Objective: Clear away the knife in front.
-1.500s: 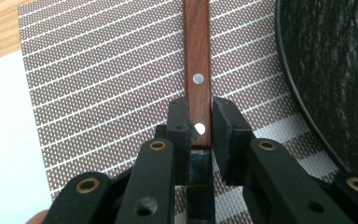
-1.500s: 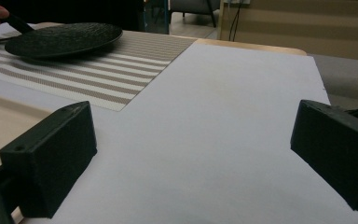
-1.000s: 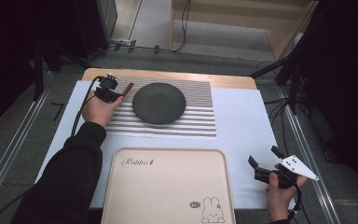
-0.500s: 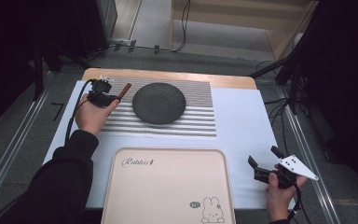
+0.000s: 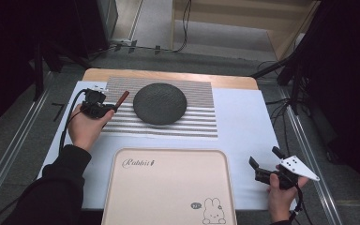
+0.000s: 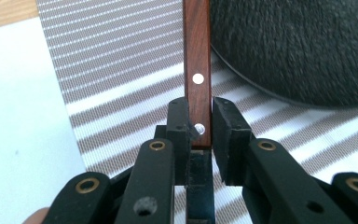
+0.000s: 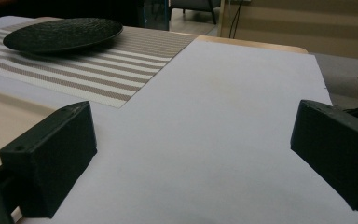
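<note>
High view: a table (image 5: 243, 126) covered in white sheet, seen from above. Nearest the person lies a large beige tray (image 5: 168, 187) printed with a rabbit drawing. Beyond it lies a striped mat (image 5: 192, 124), and on the mat rests a round dark plate (image 5: 160, 103). Cables trail over the floor past the table's far edge.

At the mat's left edge, the left hand (image 5: 86, 129) holds the left gripper (image 5: 104, 108). Its jaws are clamped on the near end of a reddish wooden handle (image 5: 122, 98), which points up and right toward the plate. At the table's near right corner, the right hand (image 5: 281, 192) holds the right gripper (image 5: 264, 165) above bare white sheet, jaws wide apart, gripping nothing.

Left gripper view adds detail: the wooden handle (image 6: 196, 70) carries two silver rivets, the jaws pinch it at the lower rivet, and it runs just beside the plate's rim (image 6: 298, 51). What lies at the handle's far end cannot be told.

Right gripper view shows the spread jaws framing empty sheet, with the plate (image 7: 63, 32) and mat (image 7: 98, 70) well apart to the left.
</note>
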